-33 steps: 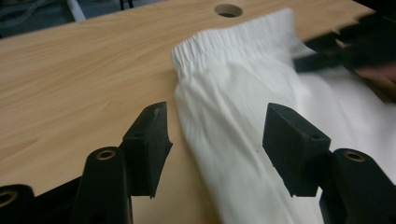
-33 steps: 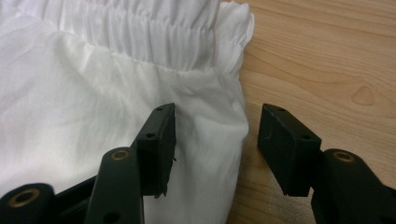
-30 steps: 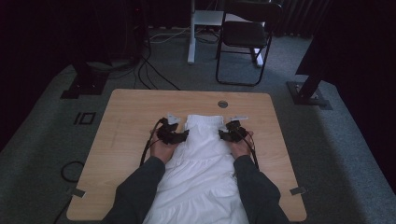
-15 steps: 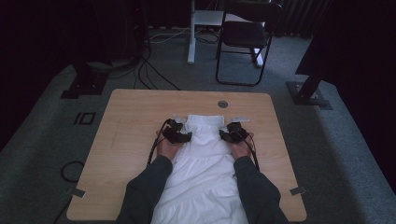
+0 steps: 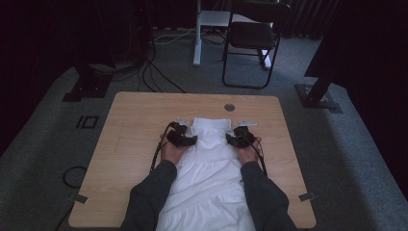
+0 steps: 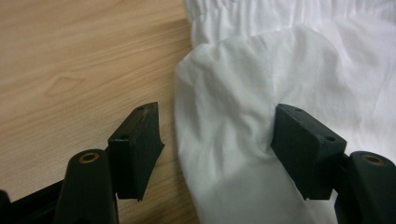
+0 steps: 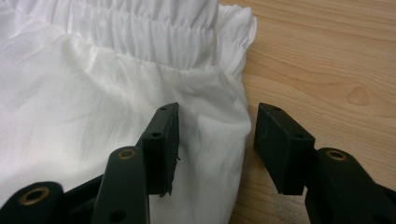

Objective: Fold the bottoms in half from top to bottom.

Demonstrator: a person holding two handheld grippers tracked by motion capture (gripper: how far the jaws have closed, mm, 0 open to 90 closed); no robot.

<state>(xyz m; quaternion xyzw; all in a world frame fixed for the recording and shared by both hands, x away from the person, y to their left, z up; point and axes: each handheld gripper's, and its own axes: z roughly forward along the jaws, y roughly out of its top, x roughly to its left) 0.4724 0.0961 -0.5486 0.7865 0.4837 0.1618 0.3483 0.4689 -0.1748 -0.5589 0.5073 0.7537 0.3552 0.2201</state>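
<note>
A white garment with a gathered elastic top lies flat on the wooden table, its lower part running toward the person. My left gripper sits at its left side near the top. Its jaws have just been opening, and a rounded fold of the white cloth lies between them with a gap at one pad, so my left gripper is open. My right gripper sits at the garment's right side. It is open and straddles the cloth's side edge, one jaw over the fabric, the other over bare wood.
A round cable hole sits in the table just beyond the garment's top. Bare wood spreads to the left and right of the cloth. Past the table stand a dark chair, a white desk leg and floor cables.
The left gripper has sunk slightly and edged in toward the garment's side. The right gripper and the garment have stayed put.
</note>
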